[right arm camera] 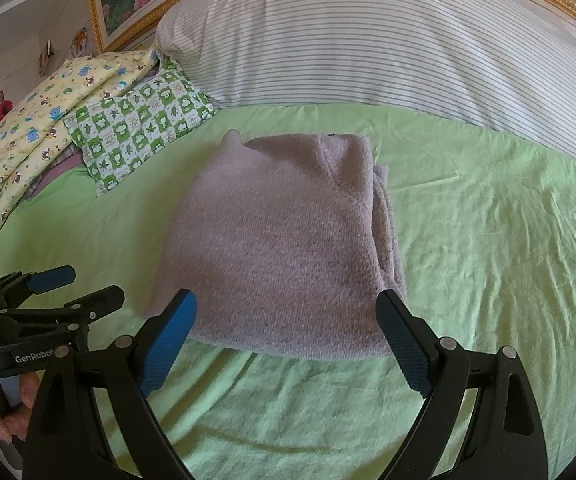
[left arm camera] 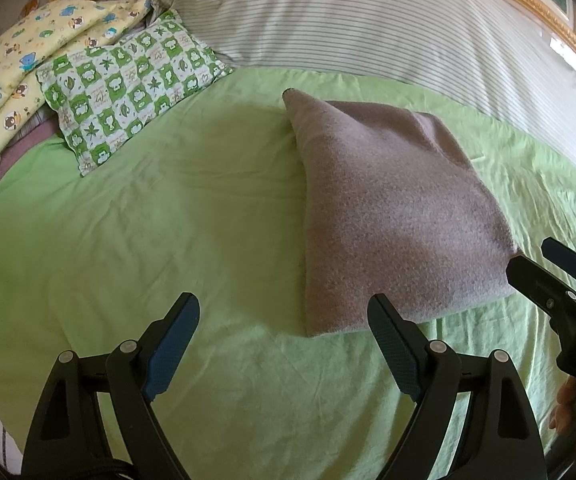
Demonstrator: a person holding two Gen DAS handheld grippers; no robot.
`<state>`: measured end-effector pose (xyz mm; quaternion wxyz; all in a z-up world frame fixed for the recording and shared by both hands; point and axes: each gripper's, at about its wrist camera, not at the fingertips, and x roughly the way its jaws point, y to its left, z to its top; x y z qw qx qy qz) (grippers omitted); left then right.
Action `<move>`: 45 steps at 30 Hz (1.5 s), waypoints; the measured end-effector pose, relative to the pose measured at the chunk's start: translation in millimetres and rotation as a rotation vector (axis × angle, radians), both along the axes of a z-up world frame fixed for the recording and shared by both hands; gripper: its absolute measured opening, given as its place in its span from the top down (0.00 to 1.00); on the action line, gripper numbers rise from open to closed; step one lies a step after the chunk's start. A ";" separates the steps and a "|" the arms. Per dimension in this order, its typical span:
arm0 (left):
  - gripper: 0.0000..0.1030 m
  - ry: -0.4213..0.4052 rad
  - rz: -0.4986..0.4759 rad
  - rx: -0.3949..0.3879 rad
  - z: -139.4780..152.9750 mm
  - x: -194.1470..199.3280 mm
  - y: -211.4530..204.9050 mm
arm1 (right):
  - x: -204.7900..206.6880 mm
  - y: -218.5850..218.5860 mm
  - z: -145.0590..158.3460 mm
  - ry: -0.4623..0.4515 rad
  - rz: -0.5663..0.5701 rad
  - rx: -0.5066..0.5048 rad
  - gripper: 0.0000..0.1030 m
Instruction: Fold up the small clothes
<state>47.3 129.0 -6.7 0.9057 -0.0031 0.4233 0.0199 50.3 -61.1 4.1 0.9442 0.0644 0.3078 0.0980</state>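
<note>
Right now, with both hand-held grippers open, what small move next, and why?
Probably back both off: the grey knit garment already lies folded in a compact stack on the green sheet. The right hand-held gripper and left hand-held gripper hold nothing.

Green sheet (right arm camera: 488, 240) – striped pillow (right arm camera: 368, 40), checked pillow (right arm camera: 140, 120) behind.

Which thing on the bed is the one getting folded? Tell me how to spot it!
Find the big striped pillow at the far end of the bed, then look down onto the green sheet in front of it. The folded mauve knitted garment lies there in the middle. It is plain and fuzzy, unlike the green-checked small pillow and the yellow cartoon blanket to its left.
</note>
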 end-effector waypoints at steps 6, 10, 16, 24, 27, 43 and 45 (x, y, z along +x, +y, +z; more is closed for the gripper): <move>0.16 0.000 -0.001 0.000 0.3 0.0 -0.3 | 1.7 -1.8 0.6 -0.001 -0.013 0.007 0.11; 0.16 -0.002 -0.004 0.002 2.3 1.3 -2.6 | 0.0 -2.8 0.1 0.001 -0.024 0.015 0.11; 0.16 -0.002 -0.011 0.005 3.8 3.8 -5.7 | -3.4 -4.0 -0.3 0.002 -0.031 0.020 0.11; 0.16 -0.002 -0.022 0.001 5.7 6.6 -8.1 | -3.5 -4.6 0.6 -0.001 -0.034 0.024 0.11; 0.16 -0.002 -0.022 0.000 5.8 6.7 -8.1 | -3.4 -4.7 0.7 0.000 -0.031 0.026 0.11; 0.16 0.001 -0.025 0.003 6.8 8.6 -10.2 | -0.1 -7.8 2.9 0.002 -0.034 0.035 0.11; 0.16 0.001 -0.027 0.001 6.8 8.9 -10.0 | 0.6 -7.9 3.4 0.001 -0.035 0.035 0.11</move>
